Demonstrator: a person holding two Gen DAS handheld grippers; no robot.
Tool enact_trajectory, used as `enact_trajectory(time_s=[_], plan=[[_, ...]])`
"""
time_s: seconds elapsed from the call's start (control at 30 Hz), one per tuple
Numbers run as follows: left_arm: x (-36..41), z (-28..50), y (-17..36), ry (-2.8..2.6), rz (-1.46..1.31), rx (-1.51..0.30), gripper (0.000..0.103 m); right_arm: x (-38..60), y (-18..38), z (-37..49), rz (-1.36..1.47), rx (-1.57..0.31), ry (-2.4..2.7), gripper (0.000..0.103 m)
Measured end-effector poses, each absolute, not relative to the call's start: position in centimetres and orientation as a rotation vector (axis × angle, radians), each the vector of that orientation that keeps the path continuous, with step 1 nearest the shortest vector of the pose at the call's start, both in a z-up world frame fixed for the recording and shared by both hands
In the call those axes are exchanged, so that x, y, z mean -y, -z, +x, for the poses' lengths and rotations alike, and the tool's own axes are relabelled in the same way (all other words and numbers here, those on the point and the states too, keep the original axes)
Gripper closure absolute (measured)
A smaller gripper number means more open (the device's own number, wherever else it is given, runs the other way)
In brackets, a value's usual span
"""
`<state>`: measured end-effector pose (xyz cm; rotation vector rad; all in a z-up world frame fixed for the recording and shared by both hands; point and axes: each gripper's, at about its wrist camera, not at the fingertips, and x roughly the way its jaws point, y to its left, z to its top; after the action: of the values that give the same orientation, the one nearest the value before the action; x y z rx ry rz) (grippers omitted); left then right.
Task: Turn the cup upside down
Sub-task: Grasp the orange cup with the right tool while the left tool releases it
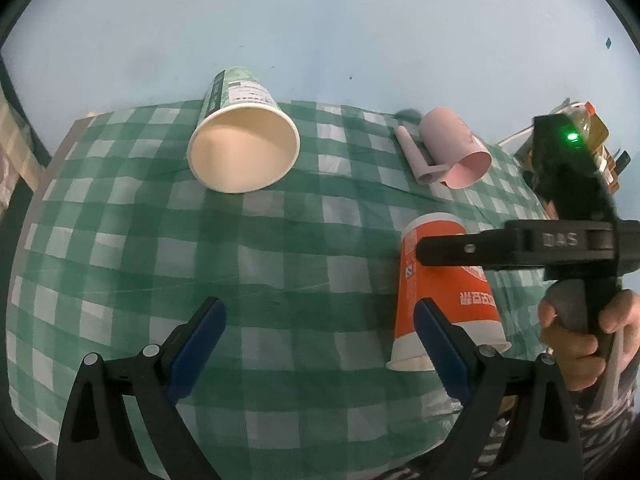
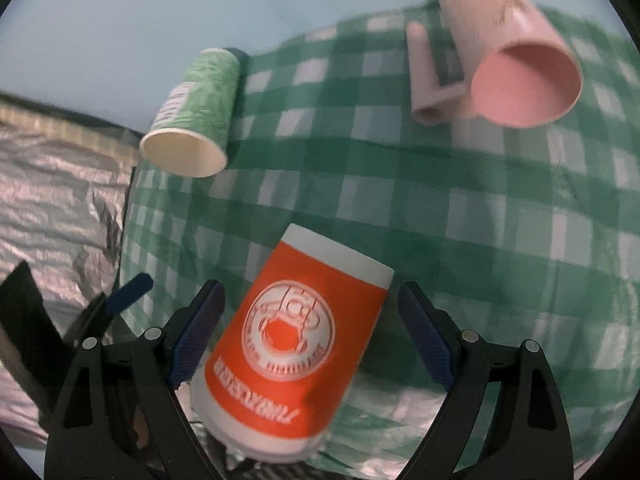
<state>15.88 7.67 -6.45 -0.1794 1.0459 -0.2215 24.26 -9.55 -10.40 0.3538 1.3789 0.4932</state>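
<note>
An orange paper cup [image 1: 444,296] stands upside down on the green checked tablecloth [image 1: 280,248], rim down near the front right. In the right wrist view the orange cup [image 2: 296,336] sits between the open fingers of my right gripper [image 2: 312,320], which do not touch it. My right gripper also shows in the left wrist view [image 1: 424,250], reaching in from the right across the cup. My left gripper [image 1: 320,344] is open and empty over the cloth, left of the orange cup.
A green paper cup [image 1: 244,140] lies on its side at the back, mouth toward me. A pink mug [image 1: 456,148] lies on its side at the back right. Bottles and clutter [image 1: 588,128] stand past the table's right edge. Silver foil [image 2: 52,200] lies left of the table.
</note>
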Motion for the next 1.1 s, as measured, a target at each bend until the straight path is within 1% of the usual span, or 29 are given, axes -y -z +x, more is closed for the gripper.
enact_trajectory(time_s=[0.13, 0.23, 0.33, 0.37, 0.4, 0.47, 0.57, 0.77, 0.87, 1.1], plan=[[-7.7, 15.7, 6.3, 0.217, -0.181, -1.038, 0.007, 9.5, 11.8, 24.9, 0.427, -1.441, -0.463, 0.014], [-7.6, 15.7, 6.4, 0.220, -0.182, -1.038, 0.007, 9.6, 11.7, 25.0, 0.456, -1.448, -0.450, 0.014], [-7.6, 15.8, 6.7, 0.221, -0.187, -1.045, 0.007, 9.4, 11.5, 24.9, 0.436, -1.434, -0.425, 0.019], [-7.6, 15.8, 6.7, 0.221, -0.187, -1.047, 0.007, 9.3, 11.5, 24.8, 0.429, -1.432, -0.421, 0.021], [-7.6, 15.8, 6.8, 0.221, -0.188, -1.049, 0.007, 9.3, 11.5, 24.8, 0.423, -1.428, -0.415, 0.027], [-7.5, 15.9, 6.9, 0.224, -0.190, -1.050, 0.007, 9.3, 11.5, 24.9, 0.427, -1.427, -0.424, 0.029], [-7.5, 15.8, 6.8, 0.219, -0.188, -1.044, 0.007, 9.6, 11.6, 25.0, 0.444, -1.428, -0.426, 0.036], [-7.5, 15.2, 6.6, 0.222, -0.198, -1.021, 0.007, 10.0, 10.6, 24.7, 0.439, -1.381, -0.469, 0.036], [-7.5, 14.7, 6.4, 0.212, -0.206, -0.994, 0.007, 10.0, 8.8, 23.7, 0.385, -1.288, -0.482, 0.036], [-7.9, 13.7, 6.0, 0.186, -0.239, -0.949, 0.007, 9.0, 3.9, 19.4, 0.120, -0.906, -0.511, 0.036]])
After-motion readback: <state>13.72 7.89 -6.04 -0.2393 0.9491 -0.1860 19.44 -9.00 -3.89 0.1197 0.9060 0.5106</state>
